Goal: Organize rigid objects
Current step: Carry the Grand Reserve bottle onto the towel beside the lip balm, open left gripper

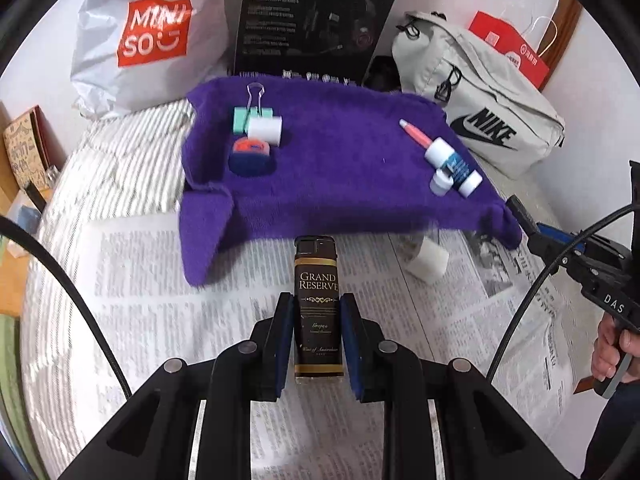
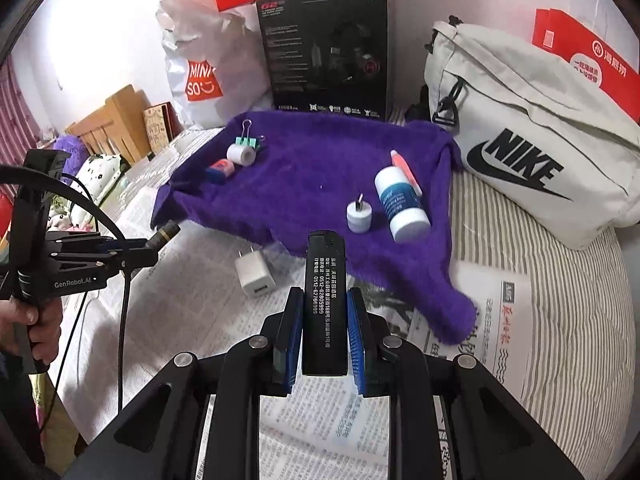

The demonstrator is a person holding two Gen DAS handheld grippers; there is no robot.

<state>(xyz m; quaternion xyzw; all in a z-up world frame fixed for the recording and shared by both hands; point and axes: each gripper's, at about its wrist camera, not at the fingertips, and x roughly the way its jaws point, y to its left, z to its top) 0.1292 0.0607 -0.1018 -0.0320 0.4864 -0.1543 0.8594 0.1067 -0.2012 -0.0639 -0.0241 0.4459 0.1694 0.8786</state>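
My left gripper (image 1: 317,312) is shut on a dark "Grand Reserve" lighter (image 1: 318,280), held just short of the purple towel (image 1: 340,148). My right gripper (image 2: 325,308) is shut on a black lighter (image 2: 325,280) with white print, above the towel's near edge (image 2: 320,168). On the towel lie a green binder clip (image 1: 250,114), a white tape roll (image 1: 265,130), a blue-orange tape measure (image 1: 251,156), a pink pen (image 1: 416,134), a white bottle (image 1: 454,166) and a small white plug (image 2: 359,216). A white charger (image 2: 255,276) lies on the newspaper.
Behind the towel stand a Miniso bag (image 1: 148,36), a black Hecate box (image 1: 316,20) and a Nike bag (image 2: 532,160). Newspaper (image 1: 160,288) covers the striped bedding in front. A wooden bed frame (image 2: 108,120) stands at the left.
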